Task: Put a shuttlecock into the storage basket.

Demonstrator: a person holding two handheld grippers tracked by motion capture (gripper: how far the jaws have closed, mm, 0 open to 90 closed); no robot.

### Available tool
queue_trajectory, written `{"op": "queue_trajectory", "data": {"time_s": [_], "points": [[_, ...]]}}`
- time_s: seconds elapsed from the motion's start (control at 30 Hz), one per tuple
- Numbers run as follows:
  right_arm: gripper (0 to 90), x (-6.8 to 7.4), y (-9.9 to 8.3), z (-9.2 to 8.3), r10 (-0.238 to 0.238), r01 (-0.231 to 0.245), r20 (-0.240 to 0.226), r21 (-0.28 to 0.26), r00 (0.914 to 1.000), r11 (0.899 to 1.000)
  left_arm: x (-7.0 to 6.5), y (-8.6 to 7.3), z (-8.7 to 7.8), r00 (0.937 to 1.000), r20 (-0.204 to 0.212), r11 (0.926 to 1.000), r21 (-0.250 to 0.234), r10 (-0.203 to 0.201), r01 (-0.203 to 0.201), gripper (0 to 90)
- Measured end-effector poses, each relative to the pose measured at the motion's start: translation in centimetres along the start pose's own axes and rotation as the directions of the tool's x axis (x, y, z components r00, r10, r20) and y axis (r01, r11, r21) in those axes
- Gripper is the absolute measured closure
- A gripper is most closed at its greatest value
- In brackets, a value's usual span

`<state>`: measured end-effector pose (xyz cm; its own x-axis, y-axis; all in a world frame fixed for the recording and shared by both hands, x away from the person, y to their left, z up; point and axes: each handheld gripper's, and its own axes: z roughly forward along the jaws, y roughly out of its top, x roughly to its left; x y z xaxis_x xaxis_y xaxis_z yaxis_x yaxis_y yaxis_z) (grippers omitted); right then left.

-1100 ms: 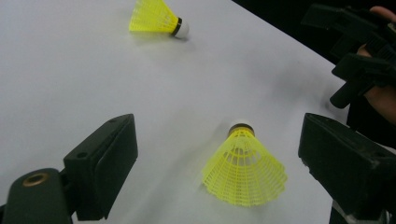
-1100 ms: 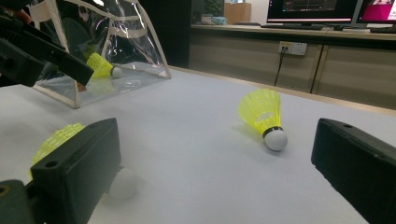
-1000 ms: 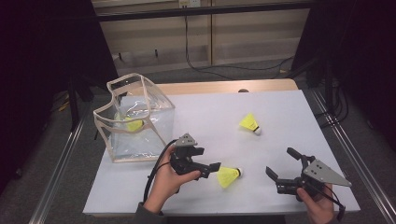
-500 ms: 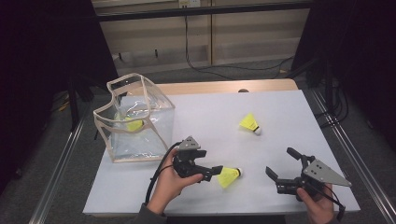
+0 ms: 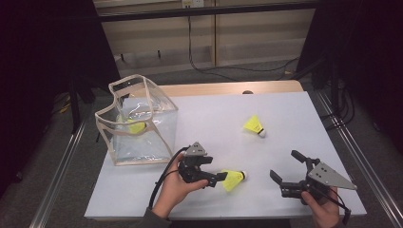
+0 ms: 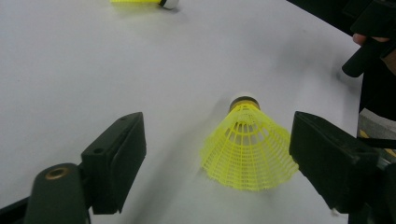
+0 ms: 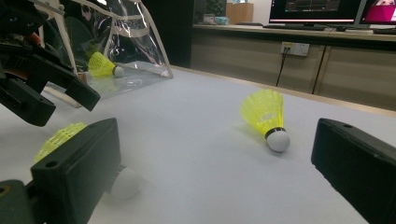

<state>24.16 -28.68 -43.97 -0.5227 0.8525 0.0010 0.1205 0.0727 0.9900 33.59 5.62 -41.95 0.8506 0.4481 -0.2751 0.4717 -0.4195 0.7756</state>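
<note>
No legible writing. Shuttlecock (image 6: 247, 149): yellow mesh skirt, white cork, lying on the white table (image 5: 285, 118), right of the clear bag (image 5: 138, 126). My left gripper (image 5: 222, 178) brackets it, jaws just closing, pads apart; right gripper (image 5: 287, 168) gapes.

White table (image 5: 209, 118): 2 shuttlecocks (image 5: 254, 125) (image 5: 233, 179), clear bag (image 5: 138, 123).

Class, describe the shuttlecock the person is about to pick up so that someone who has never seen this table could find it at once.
Start at the clear bag on the left of the white table, then come towards the near edge. There a yellow shuttlecock lies on its side between the open jaws of the left gripper, which have just been closing. Unlike the other two, it is neither bagged nor lying alone mid-table.
</note>
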Motion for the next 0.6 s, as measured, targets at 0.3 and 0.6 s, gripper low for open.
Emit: {"op": "queue_trajectory", "data": {"time_s": [0.3, 0.6], "points": [[1.2, 0.1, 0.0, 0.0, 0.001, -0.001, 0.000, 0.001, 1.0000, 1.000, 0.2, -0.7, 1.1, 0.9992, -0.003, 0.9979, 0.052, 0.039, -0.039, 30.8], [1.2, 0.1, 0.0, 0.0, 0.000, 0.000, 0.001, 0.002, 1.0000, 1.000, 0.1, -0.9, 2.1, 0.9975, 0.009, 0.9951, 0.070, 0.070, -0.070, 38.5]]}}
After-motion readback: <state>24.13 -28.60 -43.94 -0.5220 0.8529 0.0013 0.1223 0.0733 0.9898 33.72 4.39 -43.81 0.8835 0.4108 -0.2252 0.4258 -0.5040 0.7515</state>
